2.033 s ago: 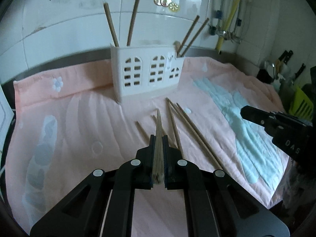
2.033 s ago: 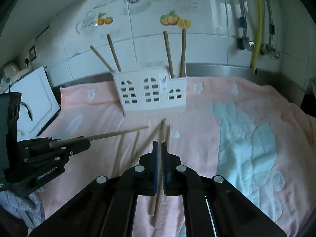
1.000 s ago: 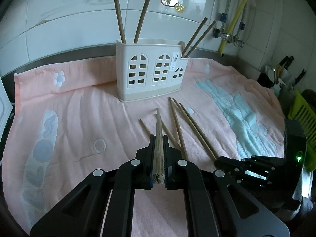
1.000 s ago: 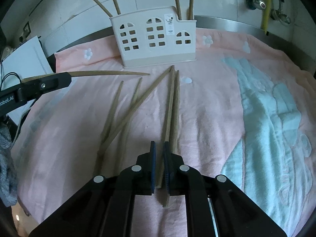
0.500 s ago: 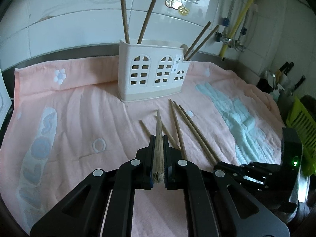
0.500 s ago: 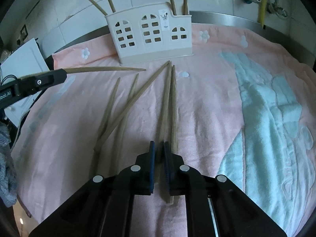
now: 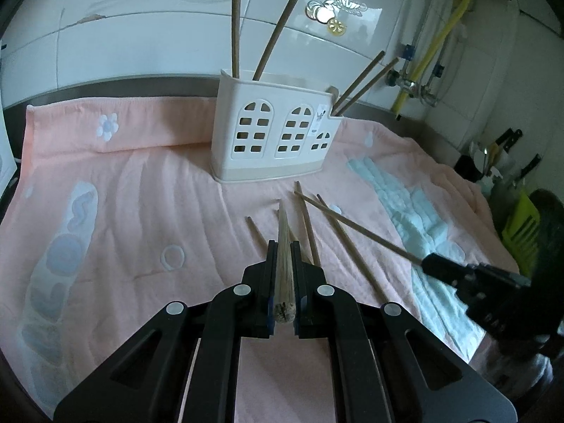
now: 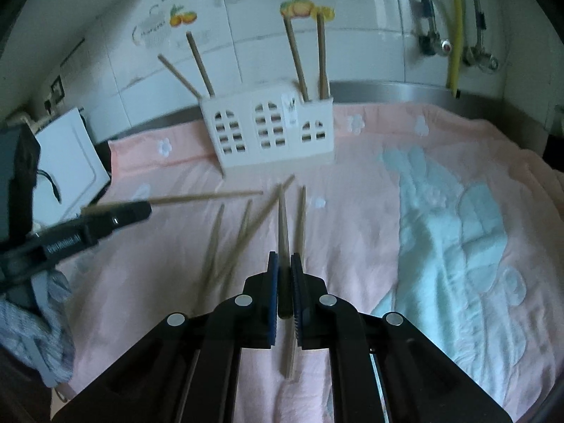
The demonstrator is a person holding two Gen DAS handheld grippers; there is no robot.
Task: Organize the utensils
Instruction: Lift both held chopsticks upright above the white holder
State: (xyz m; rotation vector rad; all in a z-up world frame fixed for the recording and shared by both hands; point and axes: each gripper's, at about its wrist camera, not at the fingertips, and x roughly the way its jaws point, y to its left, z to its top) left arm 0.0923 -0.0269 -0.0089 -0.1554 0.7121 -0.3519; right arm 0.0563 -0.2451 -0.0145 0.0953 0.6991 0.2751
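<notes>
- Lower centre of the left wrist view: the left gripper [image 7: 283,264] has its jaws clamped on one wooden chopstick [image 7: 284,246], thick end toward the camera, tip pointing at the holder.
- Lower centre of the right wrist view: the right gripper [image 8: 284,275] has its jaws closed on a second chopstick [image 8: 283,222]. In the left view that stick slants clear of the towel from the lower right, so it looks lifted, though the right view is blurred.
- The step in hand appears to be carrying: each gripper has a chopstick, and neither is in the holder yet.
- Mid-frame, the loose chopsticks [image 7: 347,246] lie fanned on the pink towel [image 7: 141,190] covering the desk, just beyond the jaws; four or so, with the blur making the count uncertain.
- Farther back, upper centre: the white utensil holder [image 7: 275,137] with window cut-outs stands upright on the towel, well apart from both grippers. Two chopsticks stand in its left end [image 7: 235,35] and two lean from its right end [image 7: 366,81].
- The next move likely calls for tipping each stick upright and lowering it through the open top.
- The standing sticks crowd both ends and could block an entry.
- Behind: a tiled wall [image 7: 141,35] and a yellow pipe [image 7: 437,35] at upper right, clear of the path.
</notes>
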